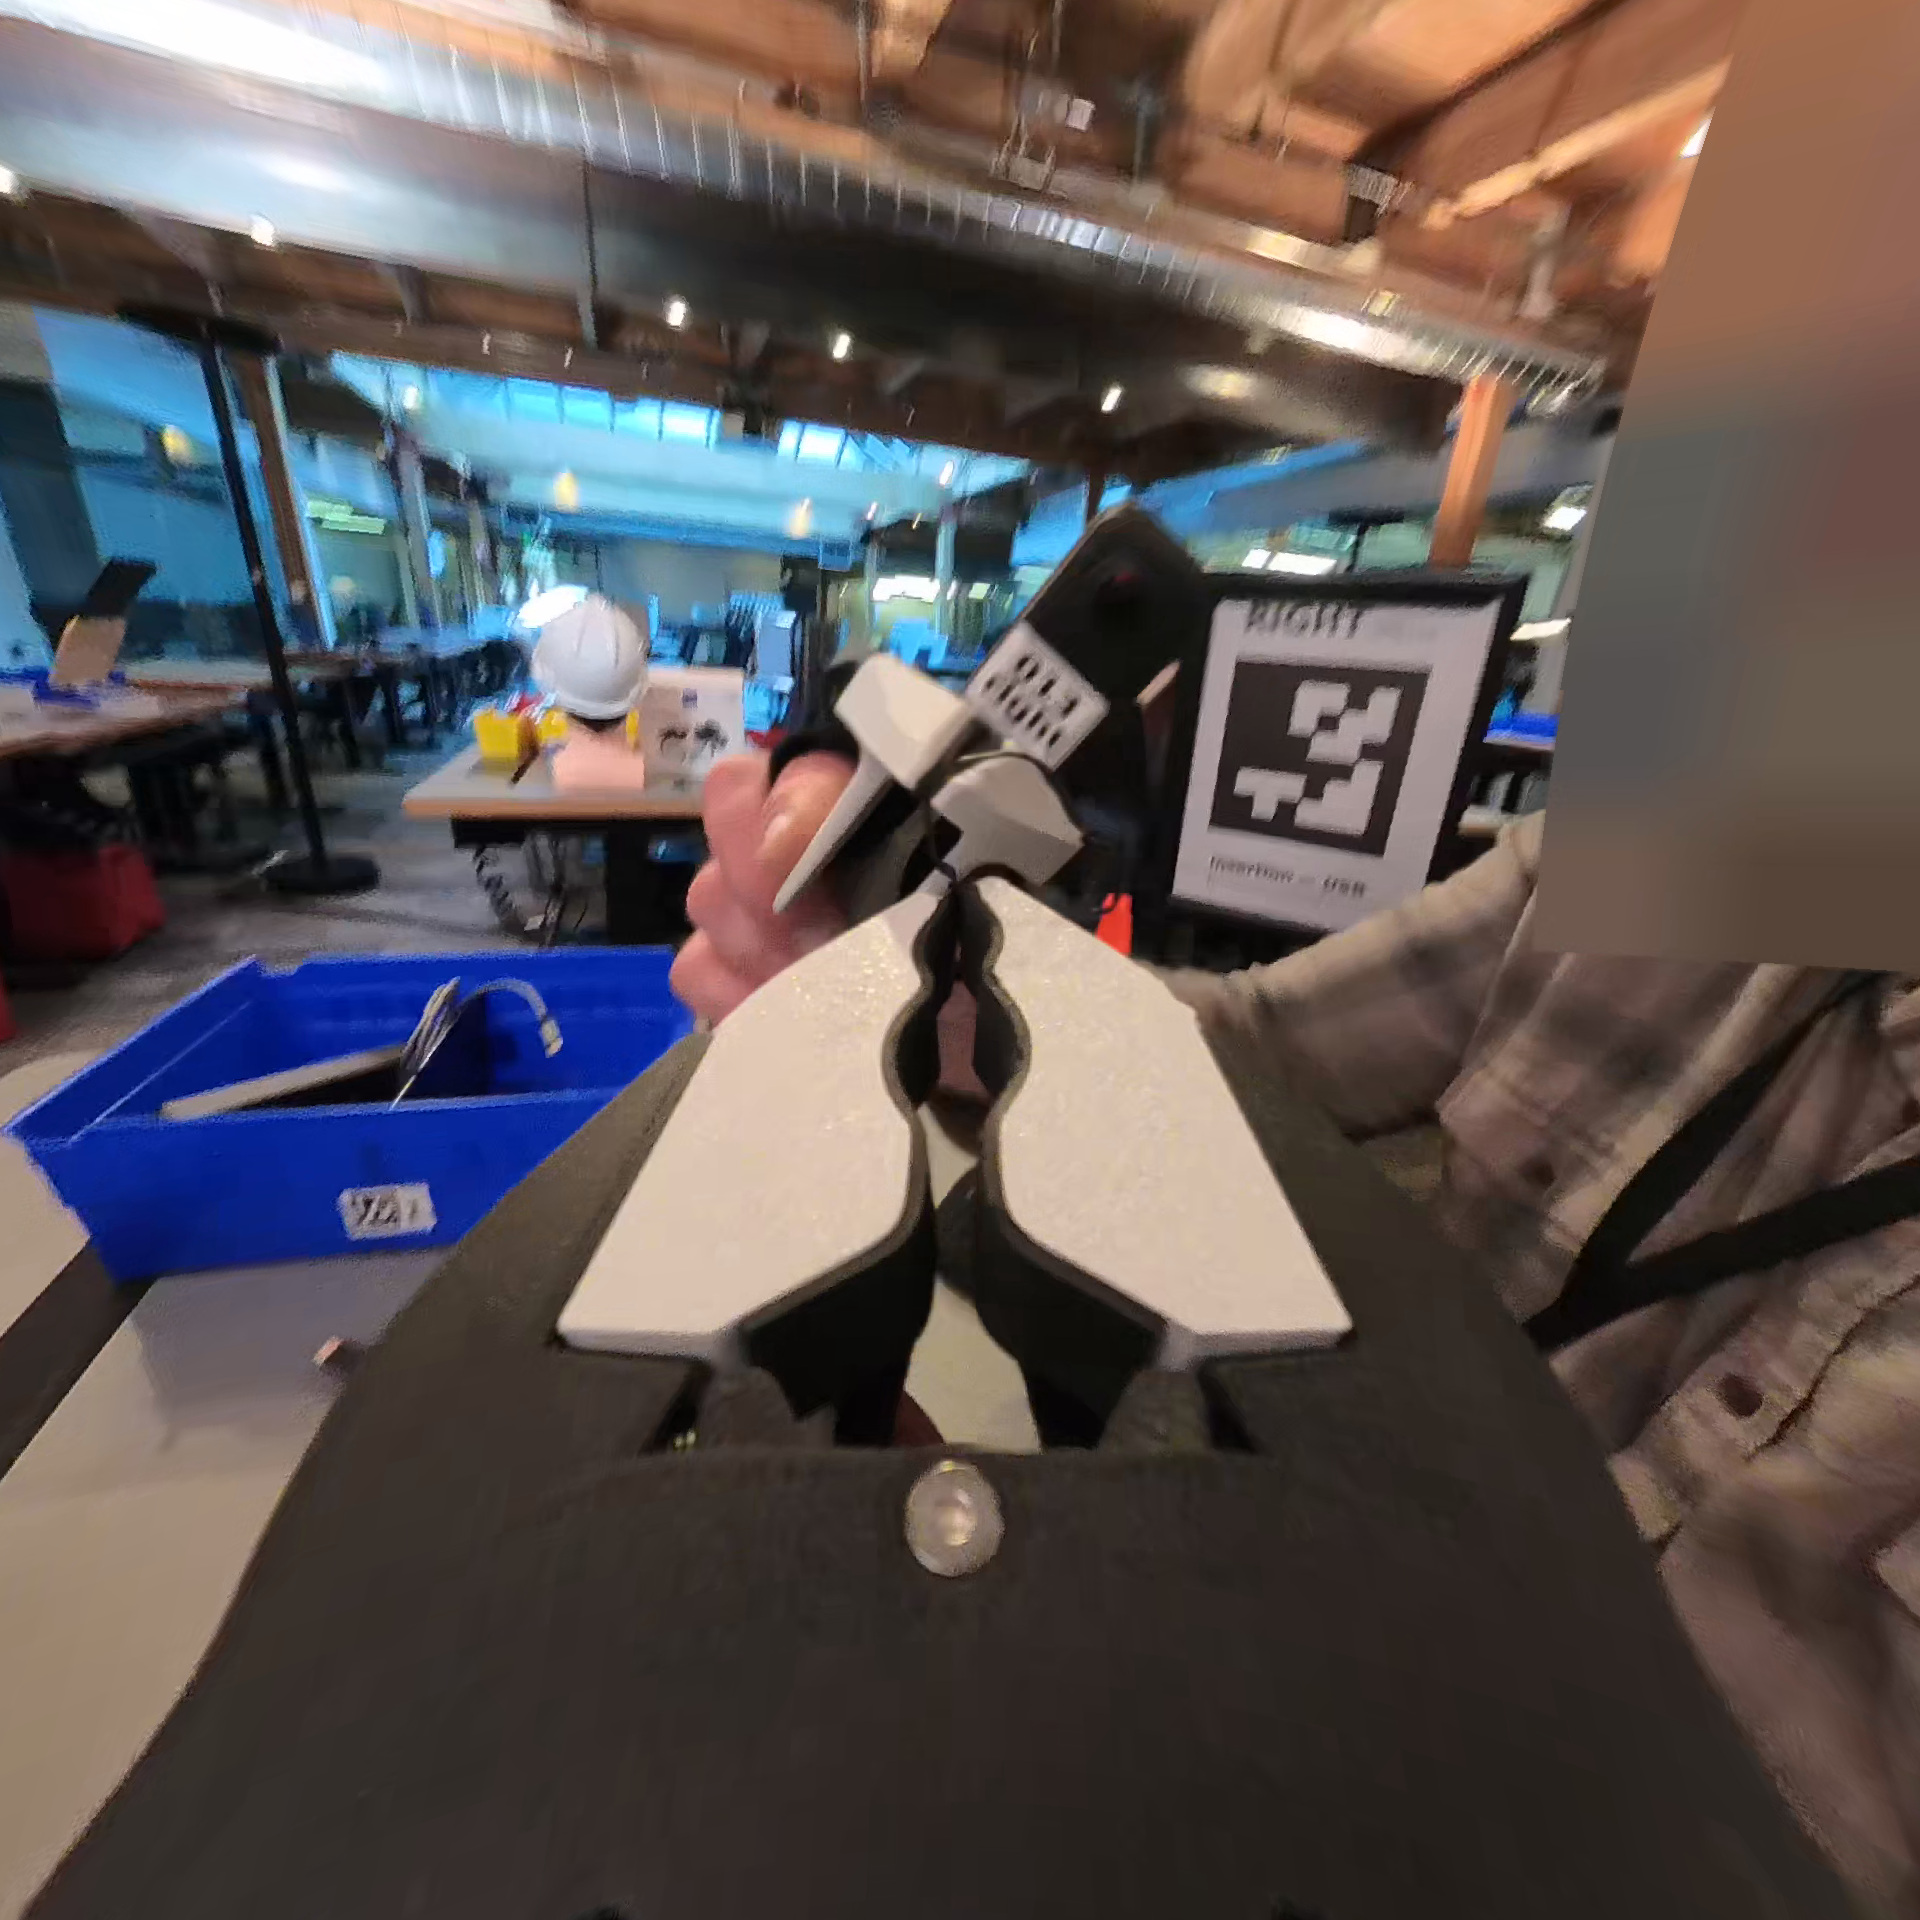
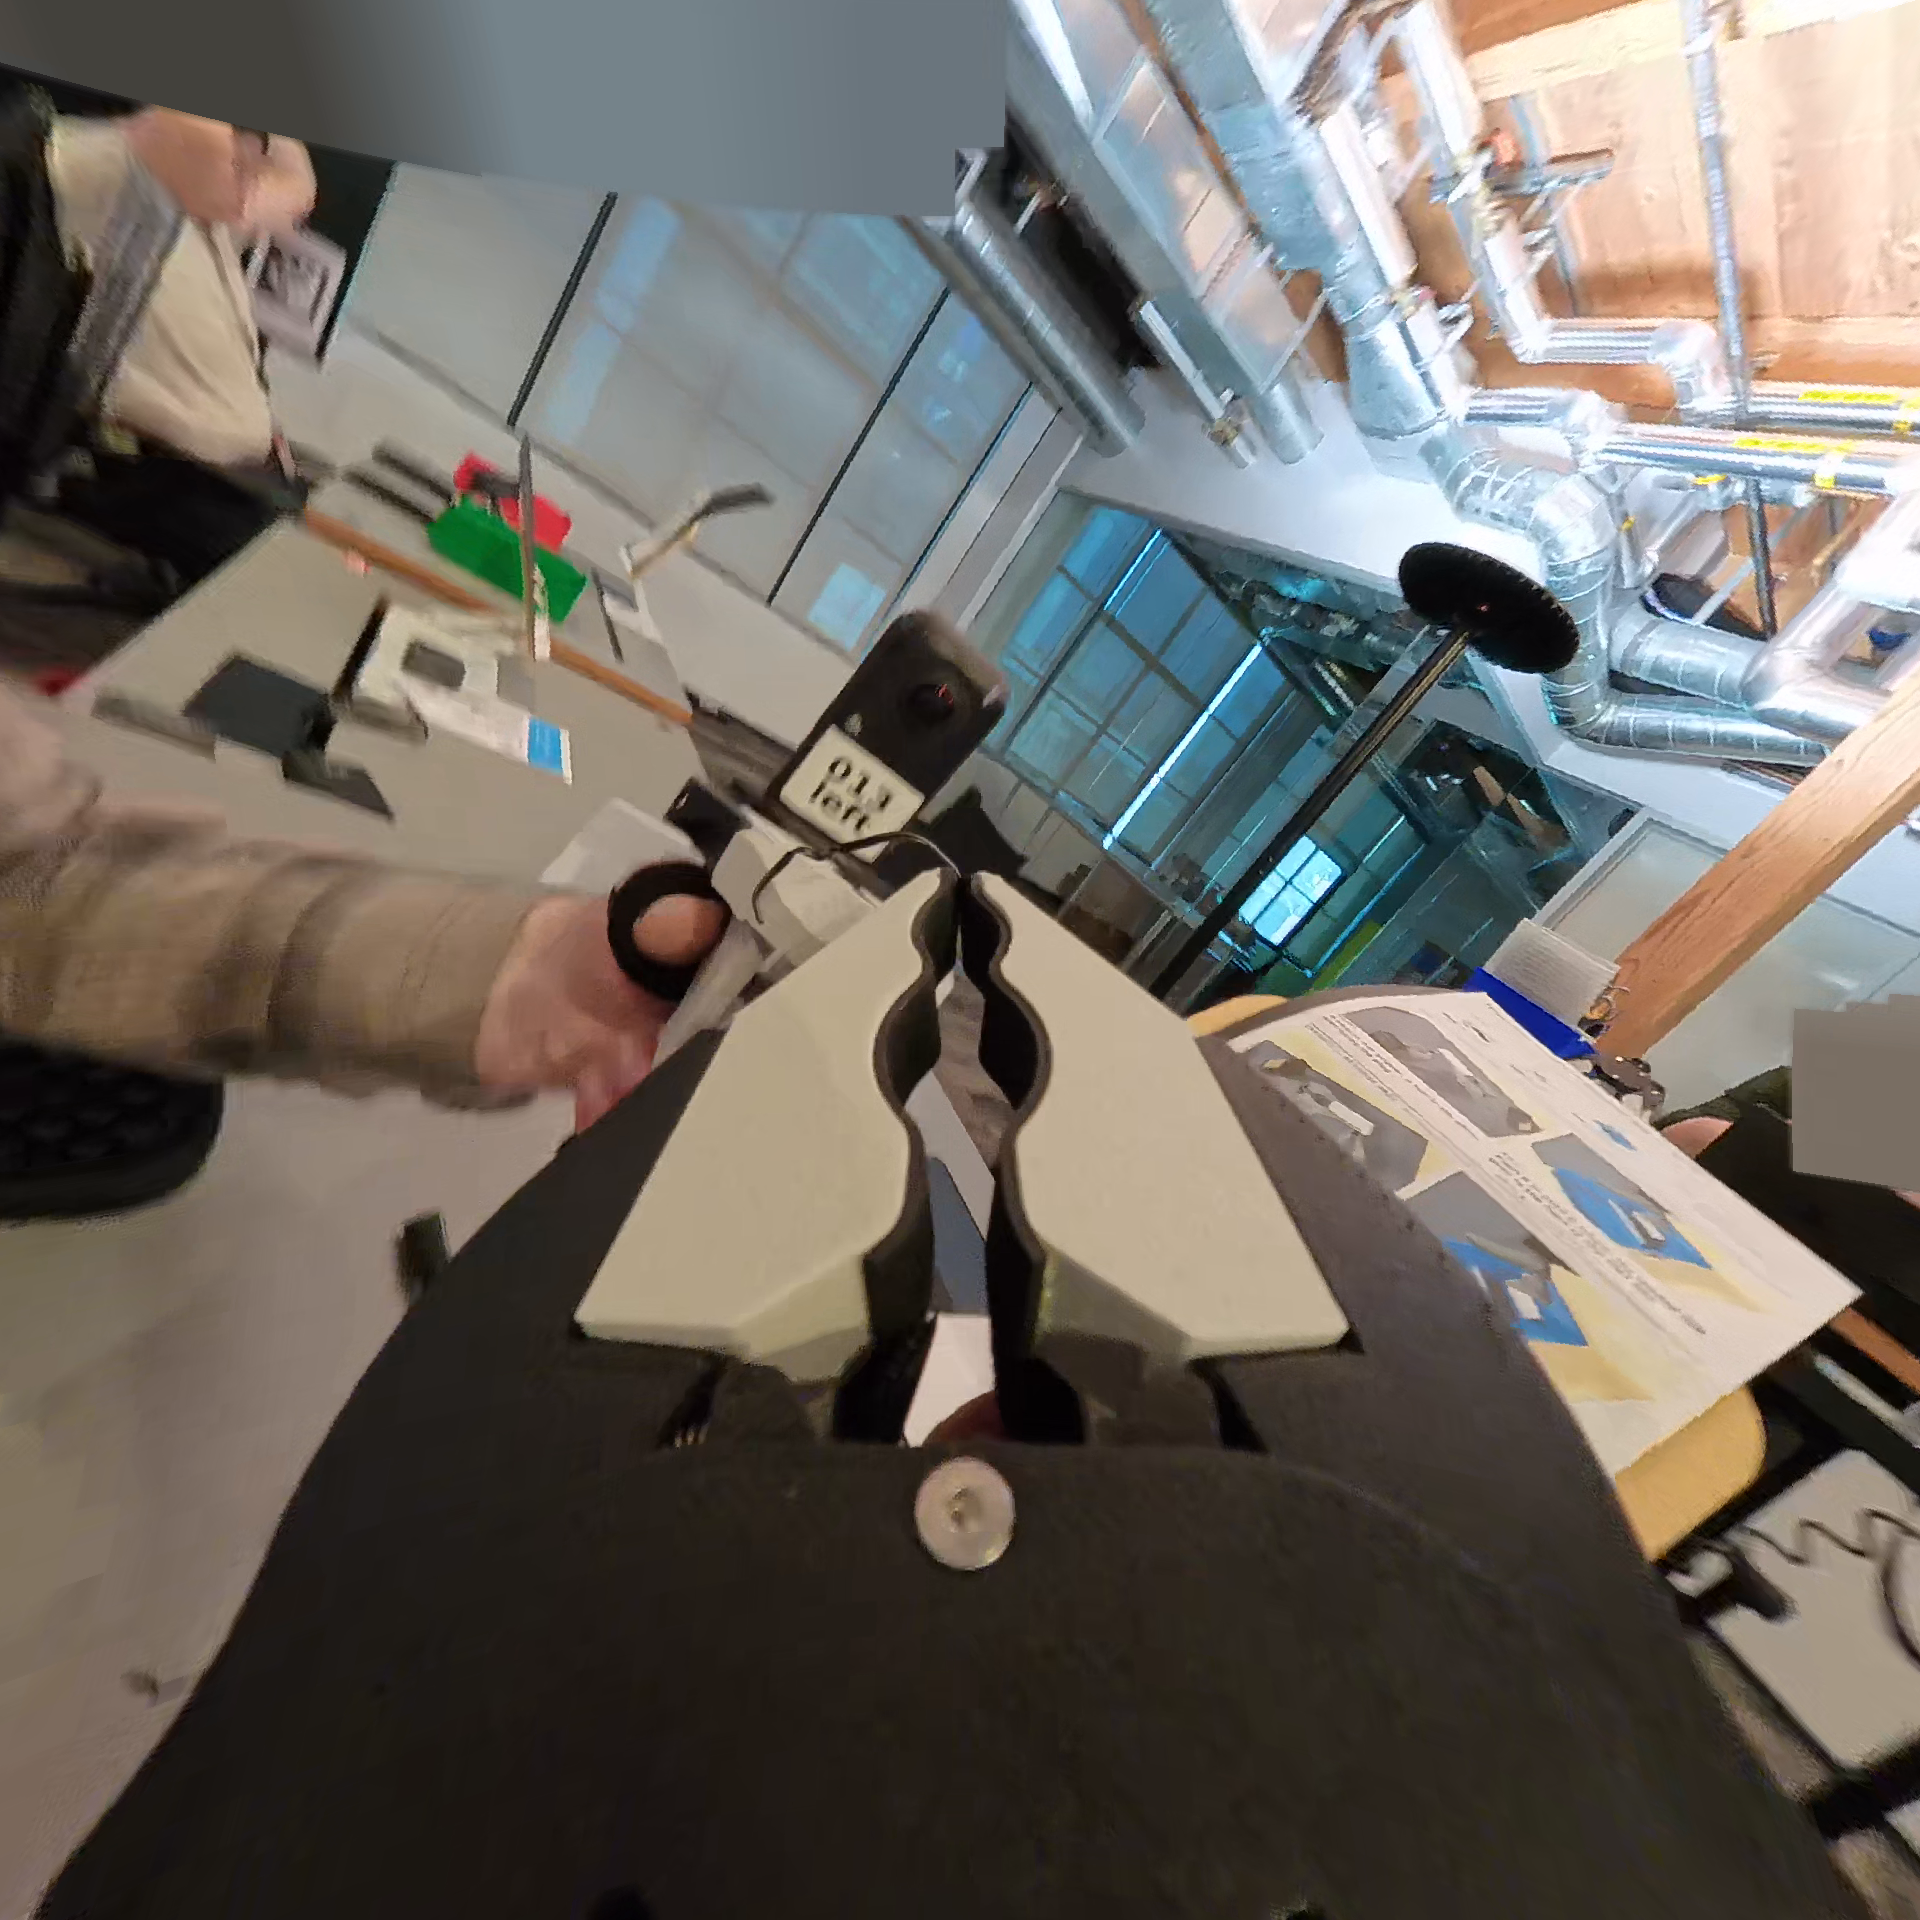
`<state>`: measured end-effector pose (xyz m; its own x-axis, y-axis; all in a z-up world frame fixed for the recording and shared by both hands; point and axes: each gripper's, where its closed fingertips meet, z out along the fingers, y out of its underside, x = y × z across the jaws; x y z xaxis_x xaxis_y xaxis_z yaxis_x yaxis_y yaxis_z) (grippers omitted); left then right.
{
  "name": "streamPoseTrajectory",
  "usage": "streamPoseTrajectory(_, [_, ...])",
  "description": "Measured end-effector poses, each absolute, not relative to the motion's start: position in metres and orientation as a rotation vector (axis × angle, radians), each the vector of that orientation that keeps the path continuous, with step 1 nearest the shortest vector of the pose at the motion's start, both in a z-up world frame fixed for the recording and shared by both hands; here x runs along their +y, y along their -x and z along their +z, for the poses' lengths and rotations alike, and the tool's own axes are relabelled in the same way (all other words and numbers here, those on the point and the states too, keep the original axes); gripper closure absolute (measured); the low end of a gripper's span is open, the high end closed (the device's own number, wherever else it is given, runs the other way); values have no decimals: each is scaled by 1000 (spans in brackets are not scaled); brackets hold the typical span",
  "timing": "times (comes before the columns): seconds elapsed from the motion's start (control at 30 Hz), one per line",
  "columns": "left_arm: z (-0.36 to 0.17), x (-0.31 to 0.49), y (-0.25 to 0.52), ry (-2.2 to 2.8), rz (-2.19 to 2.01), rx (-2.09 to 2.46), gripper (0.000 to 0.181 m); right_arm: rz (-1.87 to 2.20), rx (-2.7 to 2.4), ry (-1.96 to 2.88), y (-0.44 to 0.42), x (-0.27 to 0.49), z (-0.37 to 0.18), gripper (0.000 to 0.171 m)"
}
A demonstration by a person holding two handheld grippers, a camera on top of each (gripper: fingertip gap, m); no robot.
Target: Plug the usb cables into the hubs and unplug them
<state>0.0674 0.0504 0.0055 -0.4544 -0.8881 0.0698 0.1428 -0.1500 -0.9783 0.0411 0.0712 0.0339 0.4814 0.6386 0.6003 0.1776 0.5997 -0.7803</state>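
Both grippers are raised above the table and face each other tip to tip. My left gripper (image 1: 956,904) is shut, and its tips pinch a thin black wire (image 1: 928,831). The wire runs up into the jaws of the right gripper (image 1: 935,774) just beyond. In the right wrist view my right gripper (image 2: 961,883) is shut on the same wire (image 2: 883,840). There it arcs left to the left gripper (image 2: 800,883) and ends in a free hook. A braided silver usb cable (image 1: 520,1013) and a flat grey device (image 1: 281,1081) lie in a blue bin (image 1: 260,1195) at lower left.
The person's hand (image 1: 748,894) and checked sleeve (image 1: 1455,997) are close behind the tips. A framed marker sign (image 1: 1330,748) stands at the right. A printed instruction sheet (image 2: 1507,1174) lies at the right. A black pole stand (image 2: 1351,790) rises behind it. The grey table (image 1: 156,1507) is below. Left and right tips are no more than a few centimetres apart.
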Motion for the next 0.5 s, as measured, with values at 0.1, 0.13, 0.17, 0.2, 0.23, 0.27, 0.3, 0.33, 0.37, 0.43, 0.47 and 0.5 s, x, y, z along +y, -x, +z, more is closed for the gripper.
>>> streamPoseTrajectory(0.1, [-3, 48, -67, 960, -1685, 1428, 180, 227, -1178, 930, -40, 67, 27, 171])
streamPoseTrajectory(0.13, [-6, 49, -69, 981, -1650, 1445, 180, 180, -1212, 944, -40, 69, 23, 171])
streamPoseTrajectory(0.17, [-9, 50, -70, 988, -1623, 1458, 181, 133, -1238, 954, -40, 70, 20, 171])
streamPoseTrajectory(0.2, [-10, 50, -70, 989, -1612, 1462, 181, 113, -1254, 959, -40, 70, 18, 171])
streamPoseTrajectory(0.23, [-12, 52, -71, 1001, -1588, 1469, 180, 97, -1265, 967, -39, 71, 16, 171])
streamPoseTrajectory(0.27, [-15, 54, -71, 1014, -1552, 1485, 179, 72, -1266, 973, -41, 73, 14, 171])
streamPoseTrajectory(0.3, [-20, 54, -69, 1026, -1512, 1527, 170, 59, -1255, 976, -42, 74, 14, 171])
streamPoseTrajectory(0.33, [-25, 58, -68, 1052, -1451, 1559, 155, 60, -1245, 981, -44, 73, 15, 171])
streamPoseTrajectory(0.37, [-29, 69, -67, 1084, -1339, 1562, 146, 49, -1244, 986, -47, 73, 16, 171])
streamPoseTrajectory(0.43, [-34, 89, -60, 1113, -1137, 1565, 141, -3, -1255, 1002, -52, 73, 13, 171])
streamPoseTrajectory(0.47, [-37, 92, -56, 1135, -1097, 1593, 140, -14, -1259, 1010, -55, 73, 11, 171])
streamPoseTrajectory(0.5, [-42, 94, -51, 1159, -1054, 1636, 136, -20, -1261, 1016, -56, 72, 10, 171])
